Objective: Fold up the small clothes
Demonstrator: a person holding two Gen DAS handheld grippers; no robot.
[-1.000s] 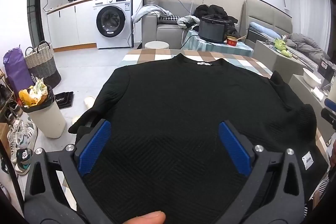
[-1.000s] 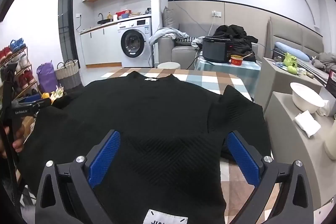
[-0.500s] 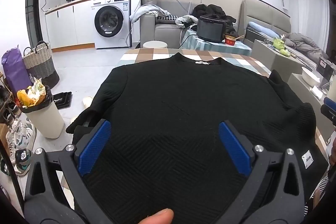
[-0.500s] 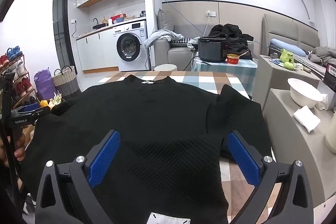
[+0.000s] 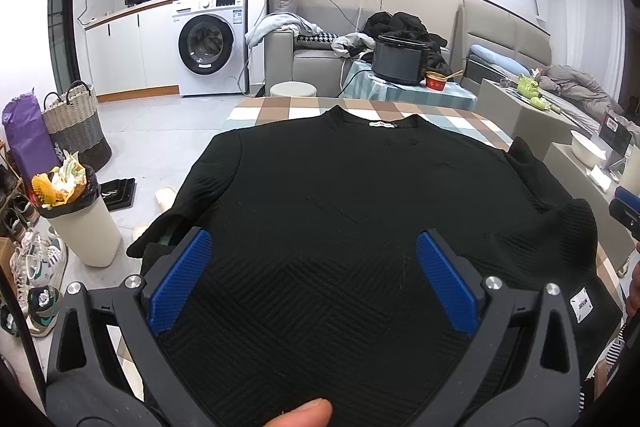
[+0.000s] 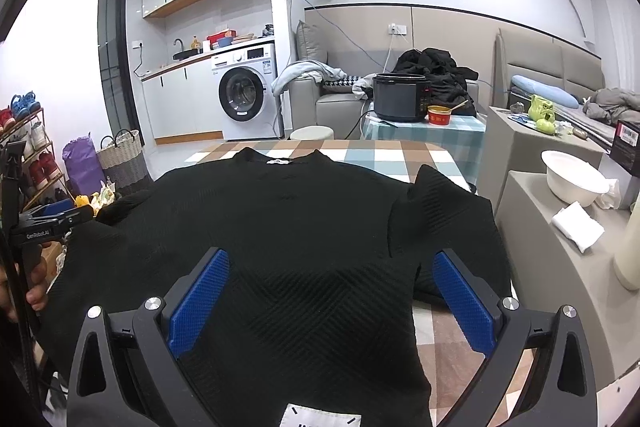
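Two grippers hang over the near hem of a black sweater (image 5: 360, 195). The left gripper (image 5: 314, 275) has its blue pads spread wide, nothing between them but knit below; the right gripper (image 6: 330, 295) is spread the same way above the hem's white label (image 6: 320, 415). The sweater lies flat on the checked worktop (image 6: 400, 153), collar toward the far edge, one sleeve (image 6: 444, 215) folded inward near the right edge, the other sleeve (image 5: 168, 227) drooping over the left edge.
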